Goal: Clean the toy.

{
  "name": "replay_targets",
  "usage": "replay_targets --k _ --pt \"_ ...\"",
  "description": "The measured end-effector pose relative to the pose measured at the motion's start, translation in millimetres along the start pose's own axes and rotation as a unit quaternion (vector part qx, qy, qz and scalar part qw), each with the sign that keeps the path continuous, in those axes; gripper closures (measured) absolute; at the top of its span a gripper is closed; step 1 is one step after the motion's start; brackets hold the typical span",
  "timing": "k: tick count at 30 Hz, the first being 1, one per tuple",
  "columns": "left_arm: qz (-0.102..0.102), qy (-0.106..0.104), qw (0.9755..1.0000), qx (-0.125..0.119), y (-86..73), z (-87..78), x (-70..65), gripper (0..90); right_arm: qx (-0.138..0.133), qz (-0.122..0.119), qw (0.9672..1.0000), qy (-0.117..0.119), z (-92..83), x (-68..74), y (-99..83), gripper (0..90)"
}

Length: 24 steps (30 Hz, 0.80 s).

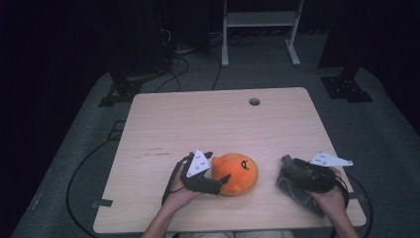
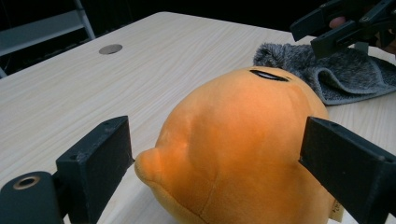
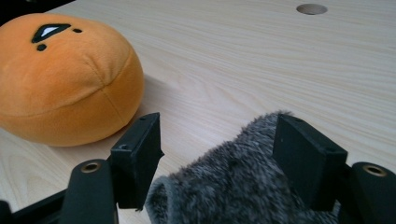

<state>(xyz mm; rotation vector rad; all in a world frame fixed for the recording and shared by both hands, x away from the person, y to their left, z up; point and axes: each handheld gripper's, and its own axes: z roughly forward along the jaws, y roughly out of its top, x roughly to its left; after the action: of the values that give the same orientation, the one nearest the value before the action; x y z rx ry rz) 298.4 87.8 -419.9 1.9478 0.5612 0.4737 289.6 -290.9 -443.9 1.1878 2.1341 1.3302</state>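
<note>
In the lower middle of the high view, an orange plush toy (image 1: pixel 236 173) lies on the light wooden tabletop (image 1: pixel 218 124), its black face marking turned up. The left hand-held gripper (image 1: pixel 218 174) sits at the toy's left side with its black jaws spread wide around the soft body. In the left gripper view the toy (image 2: pixel 233 149) bulges between the jaws with a sliver of gap at each side, so the pads do not seem to press on it: open, apparently placed to straddle the widest part before or after a squeeze.

Toward the lower right of the high view, well apart from the toy, a grey fuzzy cloth (image 1: pixel 292 186) lies bunched under the right hand-held gripper (image 1: pixel 286 160). In the right gripper view the cloth (image 3: pixel 233 182) fills the space between the jaws and touches the right-hand one, while a gap shows at the left, so I cannot tell whether it is actually pinched. A round cable hole (image 1: pixel 254 101) marks the tabletop's far edge.
</note>
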Motion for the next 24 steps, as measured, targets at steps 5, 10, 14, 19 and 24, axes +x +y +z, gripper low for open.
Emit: replay_targets --k 5,10,14,19,24 --pt "0.006 -0.001 1.0 0.0 -1.5 0.6 1.3 7.9 0.01 0.003 0.9999 -0.007 -0.3 -7.9 -2.0 35.4" --pt "-0.001 0.002 1.0 -0.002 -2.6 -1.8 4.8 7.9 0.029 0.012 0.9994 -0.017 3.2 -14.0 -3.7 41.8" --pt "-0.002 0.008 1.0 -0.005 -2.7 -3.9 6.7 7.9 0.065 0.014 0.9972 -0.036 12.2 -17.5 -5.6 49.9" --pt "-0.002 0.009 0.9999 0.006 -4.5 -1.1 5.9 8.0 0.134 0.009 0.9896 -0.053 31.3 -18.5 -13.5 52.9" --pt "-0.004 0.001 0.9999 0.012 -6.4 2.8 5.7 7.7 0.137 -0.008 0.9889 -0.057 32.6 -16.3 -12.7 52.5"
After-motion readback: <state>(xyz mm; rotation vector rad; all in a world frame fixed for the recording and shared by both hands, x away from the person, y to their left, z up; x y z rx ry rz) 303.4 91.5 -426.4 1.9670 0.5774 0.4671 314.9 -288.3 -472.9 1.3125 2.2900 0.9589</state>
